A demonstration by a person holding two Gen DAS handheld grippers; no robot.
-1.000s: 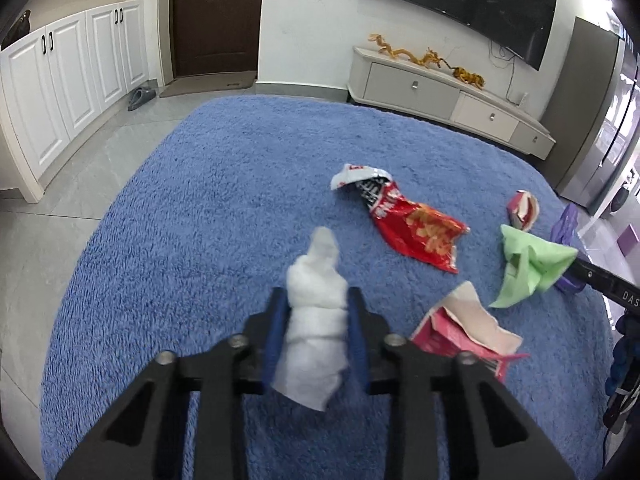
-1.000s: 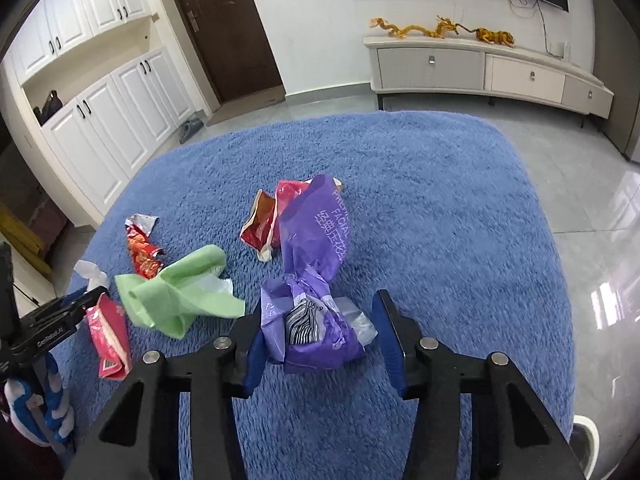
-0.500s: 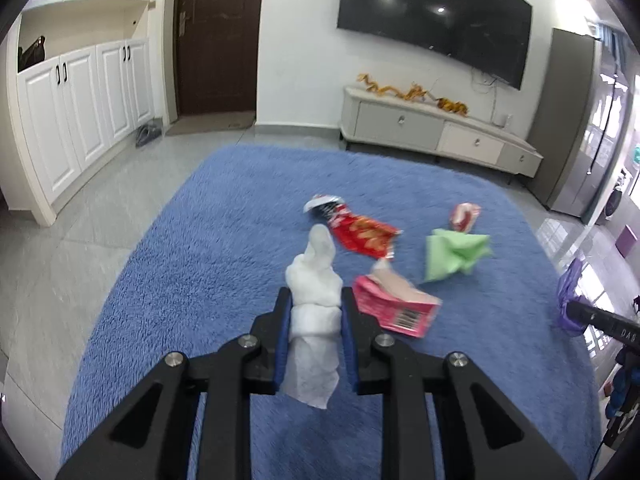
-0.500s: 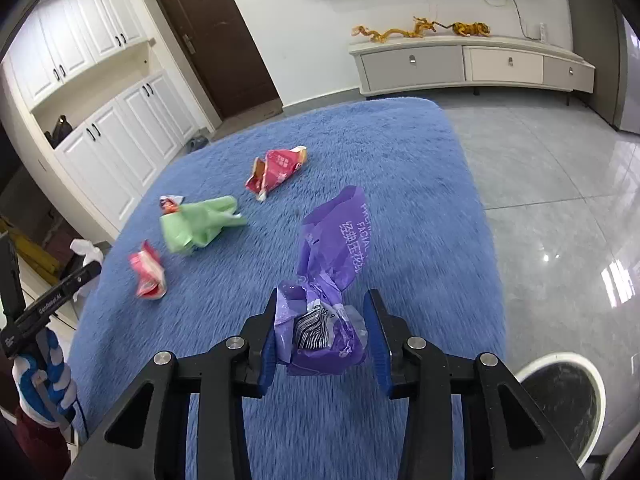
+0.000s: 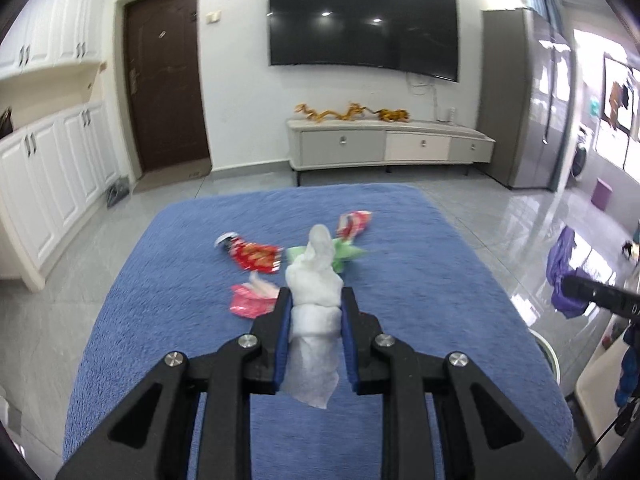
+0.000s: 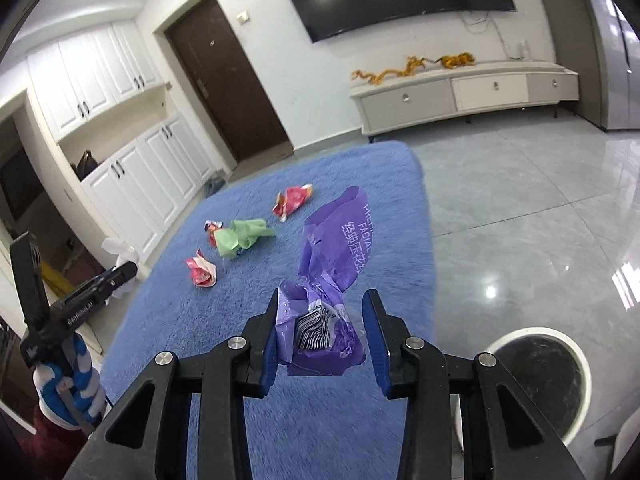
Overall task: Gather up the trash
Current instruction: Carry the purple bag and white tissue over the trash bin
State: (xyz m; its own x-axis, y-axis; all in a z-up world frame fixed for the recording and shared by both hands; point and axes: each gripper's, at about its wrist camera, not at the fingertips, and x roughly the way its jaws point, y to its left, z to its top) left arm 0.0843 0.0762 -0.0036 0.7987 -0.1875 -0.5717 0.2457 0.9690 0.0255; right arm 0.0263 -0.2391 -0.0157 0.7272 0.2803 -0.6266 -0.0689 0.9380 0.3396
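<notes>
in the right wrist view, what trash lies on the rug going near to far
pink wrapper → green bag → red-pink packet. A small red wrapper sits right against the green bag, so its place is unclear. All lie on the blue rug.

A blue shaggy rug (image 5: 420, 280) on grey glossy floor tiles (image 6: 540, 208) fills mid-frame — bearing a red snack wrapper (image 5: 256, 255), a pink packet (image 5: 250, 300), a green wrapper (image 6: 242, 236) and a red-pink packet (image 6: 292, 199).

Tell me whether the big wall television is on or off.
Off: the wide black wall television shows a dark screen with only ceiling-light reflections.
</notes>
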